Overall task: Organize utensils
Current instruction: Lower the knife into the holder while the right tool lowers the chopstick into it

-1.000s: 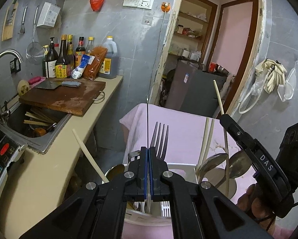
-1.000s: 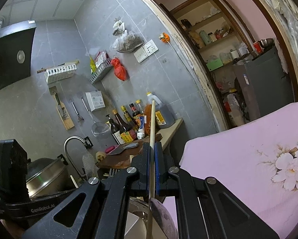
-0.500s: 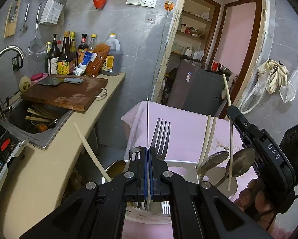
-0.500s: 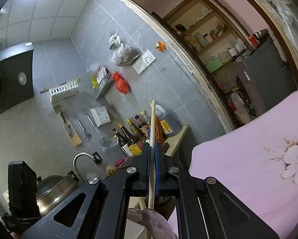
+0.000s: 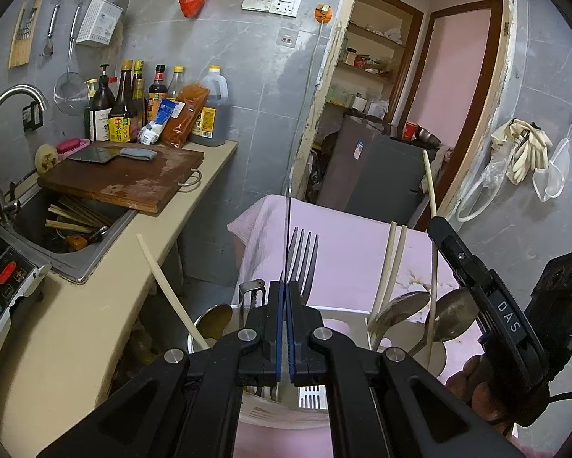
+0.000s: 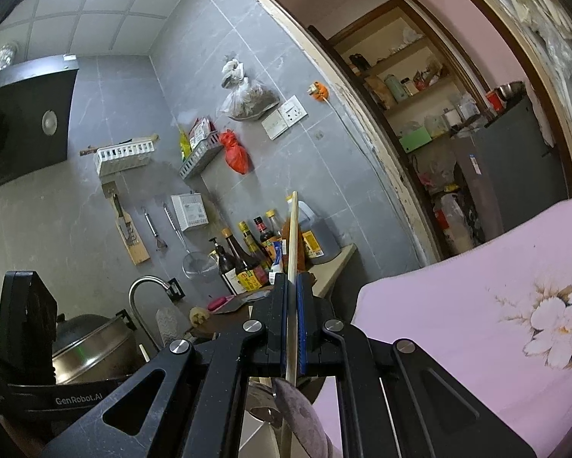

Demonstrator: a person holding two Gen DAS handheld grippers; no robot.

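My left gripper (image 5: 285, 286) is shut on a thin metal blade (image 5: 287, 229) held edge-on, pointing up. A fork (image 5: 304, 263) stands behind it in a white utensil holder (image 5: 339, 316) on the pink cloth. Two spoons (image 5: 402, 307) and pale chopsticks (image 5: 391, 263) stand in the holder's right part. My right gripper (image 6: 294, 278) is shut on a pale chopstick (image 6: 293, 236), held upright; it also shows in the left wrist view (image 5: 431, 206) above the holder's right side.
A pale chopstick (image 5: 164, 282) leans in a metal bowl (image 5: 213, 324) left of the holder. The counter (image 5: 95, 305) carries a cutting board (image 5: 121, 179), bottles (image 5: 133, 107) and a sink (image 5: 68, 225) with more chopsticks. A pot (image 6: 91, 347) sits at the left.
The right gripper has lifted its chopstick higher above the holder and tilted upward. The left gripper has barely moved, shifting slightly with its blade.
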